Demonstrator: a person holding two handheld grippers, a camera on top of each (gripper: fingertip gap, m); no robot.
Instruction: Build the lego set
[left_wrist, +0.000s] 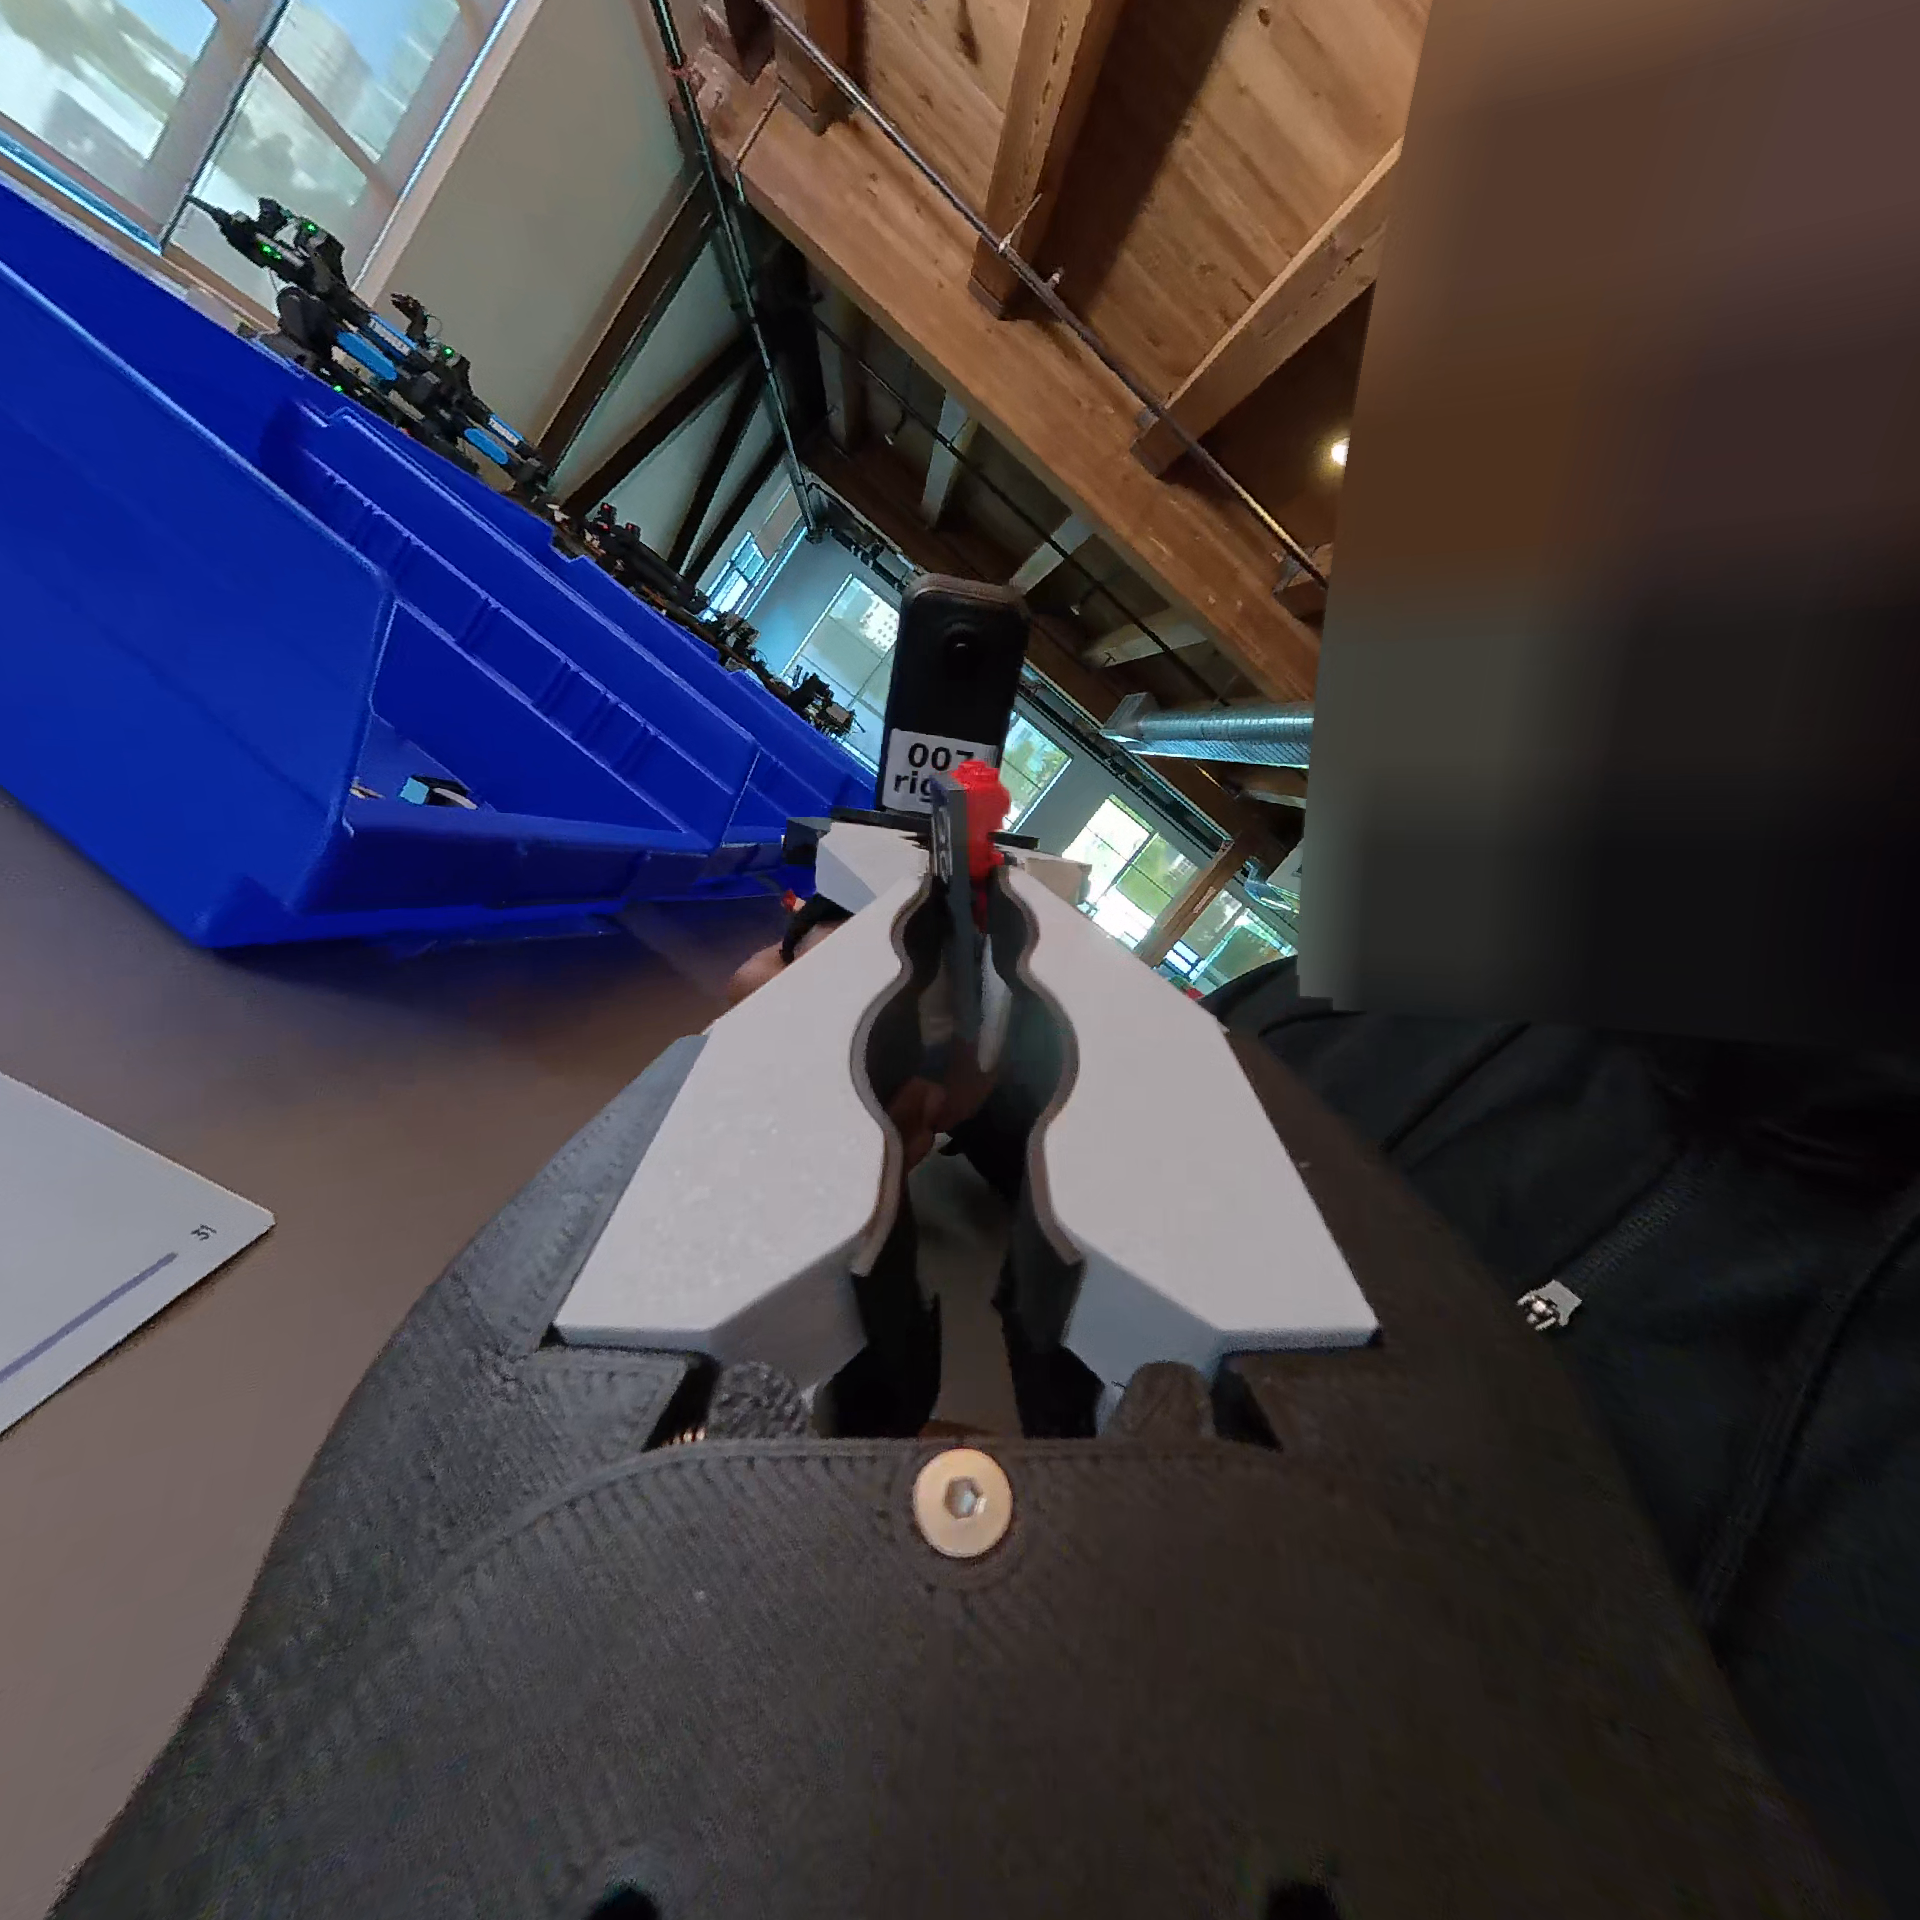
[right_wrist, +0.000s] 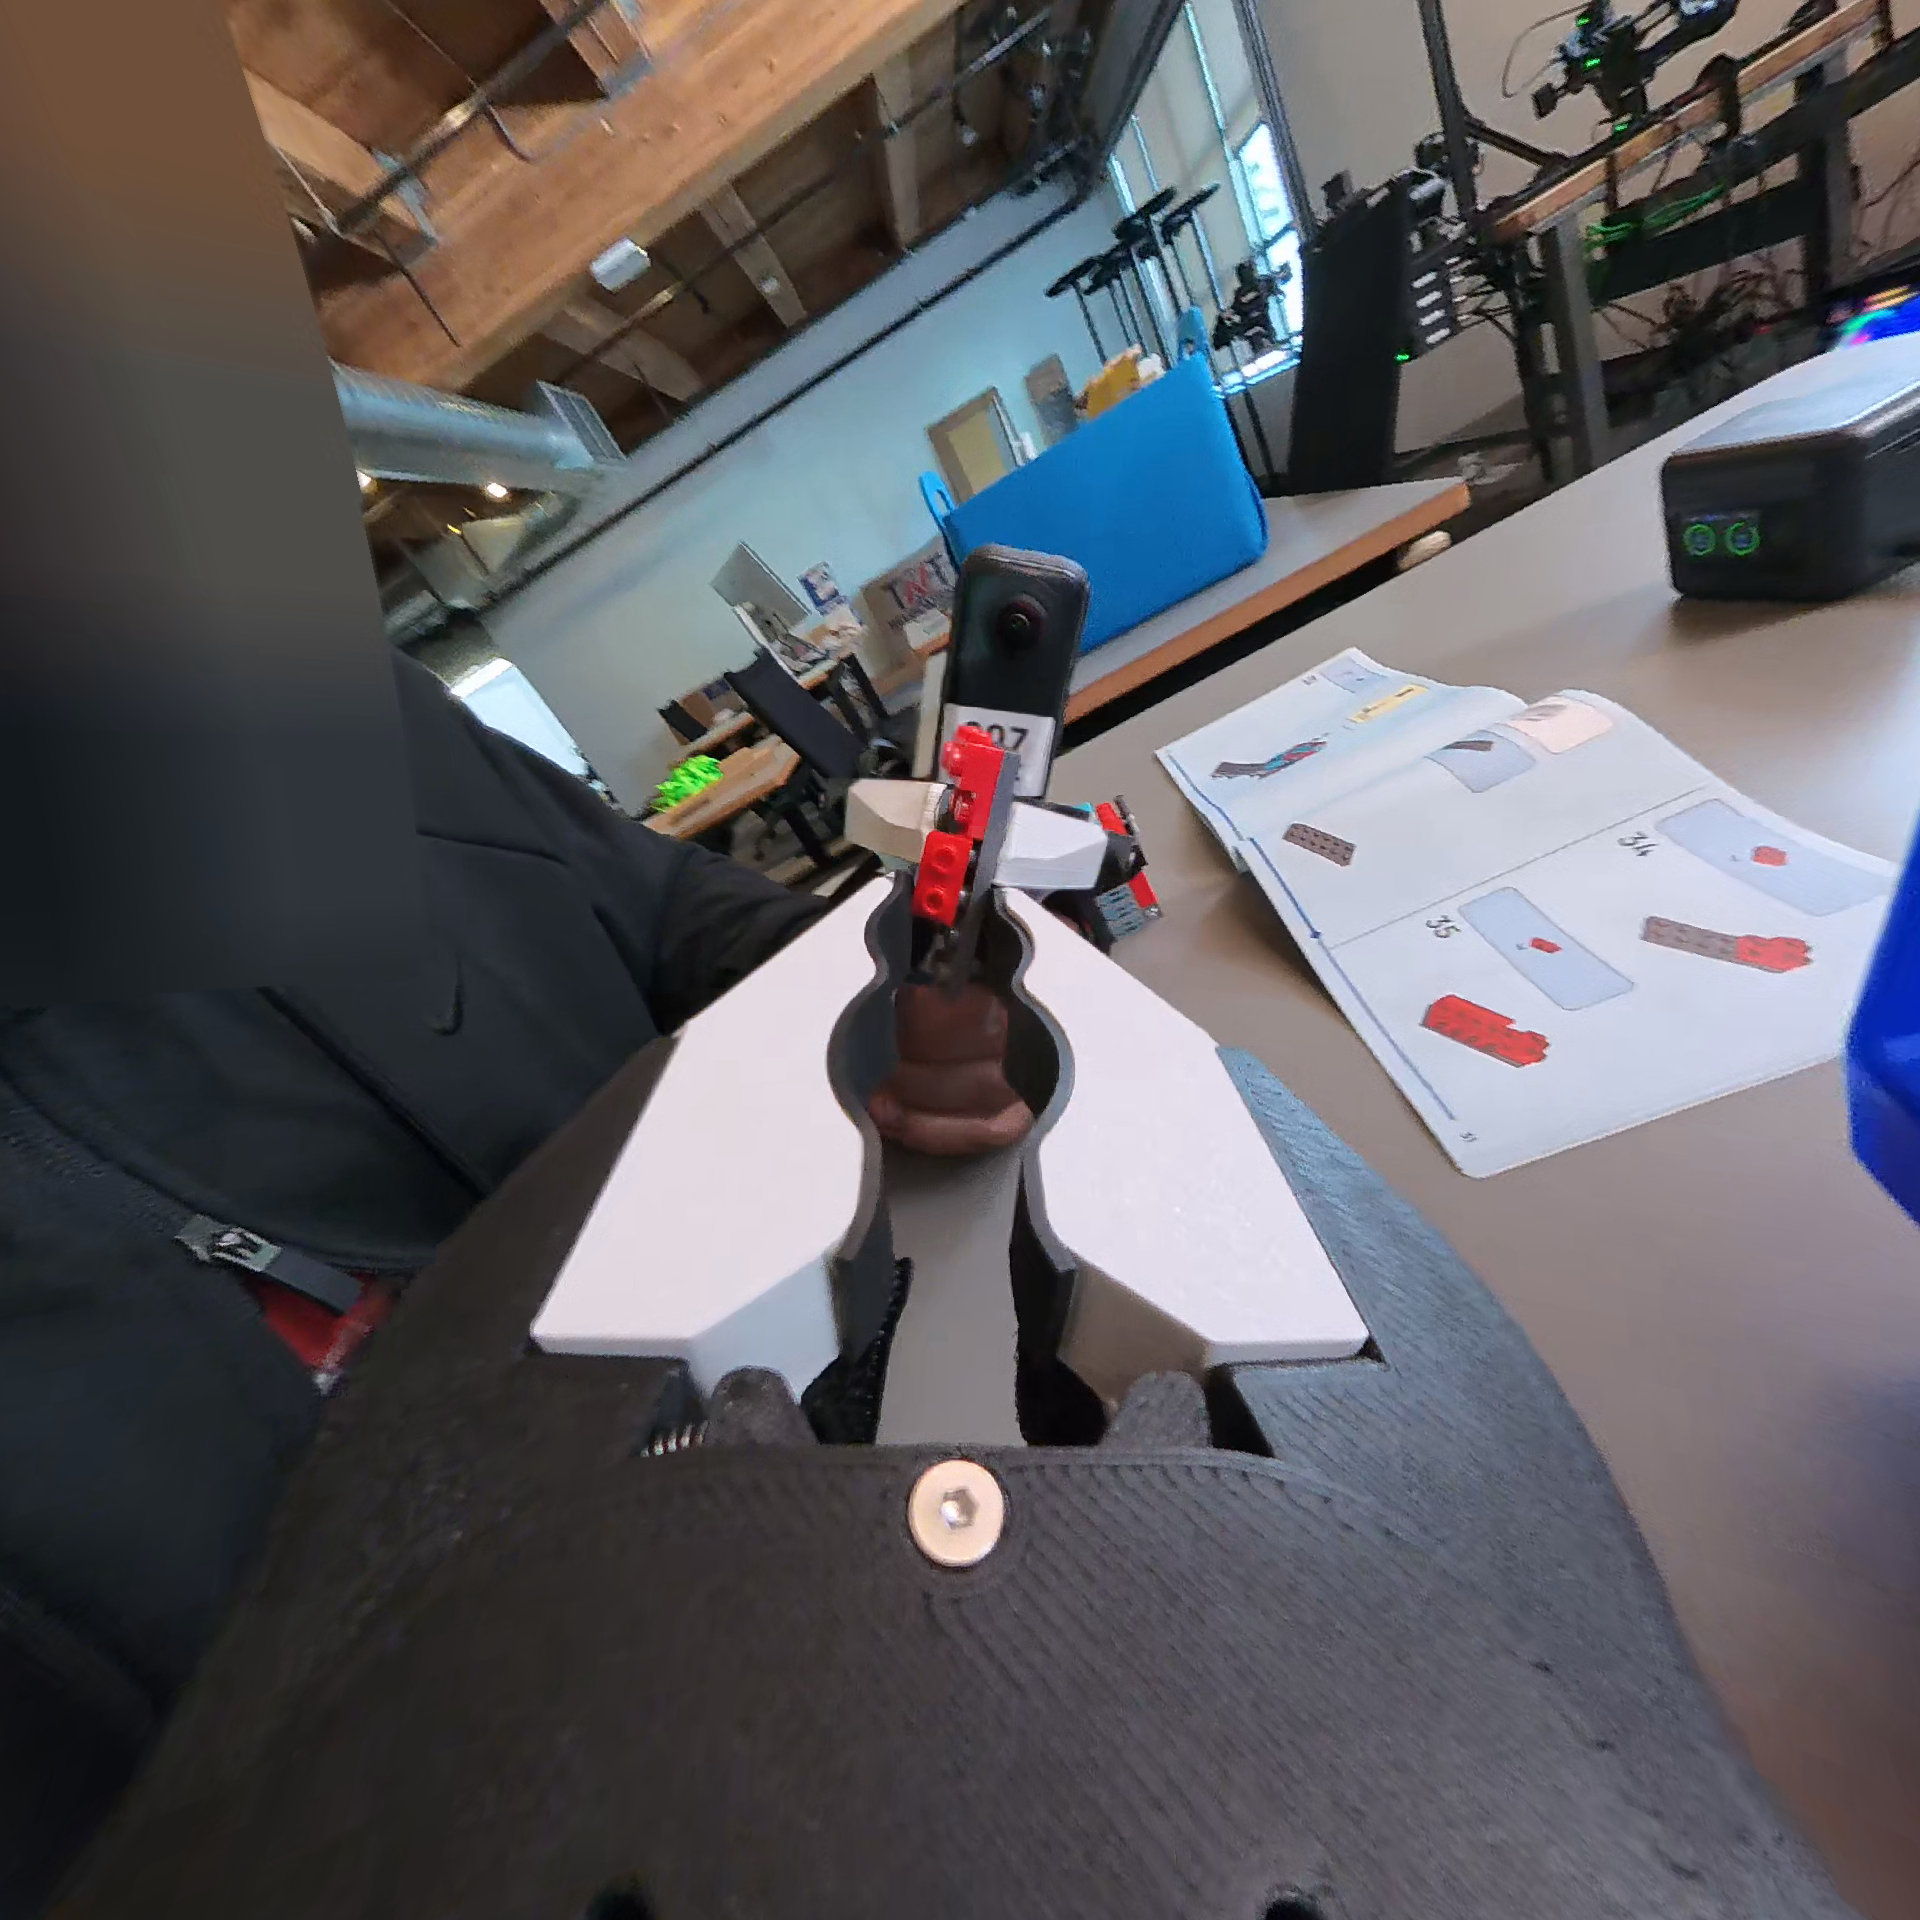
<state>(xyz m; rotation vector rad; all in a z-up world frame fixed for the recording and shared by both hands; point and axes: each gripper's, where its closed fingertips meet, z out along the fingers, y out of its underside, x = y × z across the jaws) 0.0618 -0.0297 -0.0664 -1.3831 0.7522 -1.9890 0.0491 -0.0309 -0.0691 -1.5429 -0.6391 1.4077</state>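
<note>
A dark grey Lego plate (right_wrist: 989, 831) with red bricks (right_wrist: 940, 873) on it is held in the air between both grippers. In the right wrist view my right gripper (right_wrist: 951, 920) is shut on the plate's lower end. The left gripper (right_wrist: 977, 831) comes in from the opposite side, its grey fingers (right_wrist: 1055, 847) crossing mine and clamped on the plate higher up. In the left wrist view my left gripper (left_wrist: 961, 883) is shut on the plate (left_wrist: 961, 935), seen edge-on. A red brick (left_wrist: 977, 821) sticks out past the tips, with the right gripper (left_wrist: 914, 831) just beyond.
Blue plastic bins (left_wrist: 312, 623) stand on the dark table at the left. An open instruction booklet (right_wrist: 1507, 894) lies to the right, with a small Lego build (right_wrist: 1127, 883) beside it. A black box (right_wrist: 1787, 520) sits further back. A person's dark jacket (right_wrist: 312, 987) is close by. Left and right tips are no more than a few centimetres apart.
</note>
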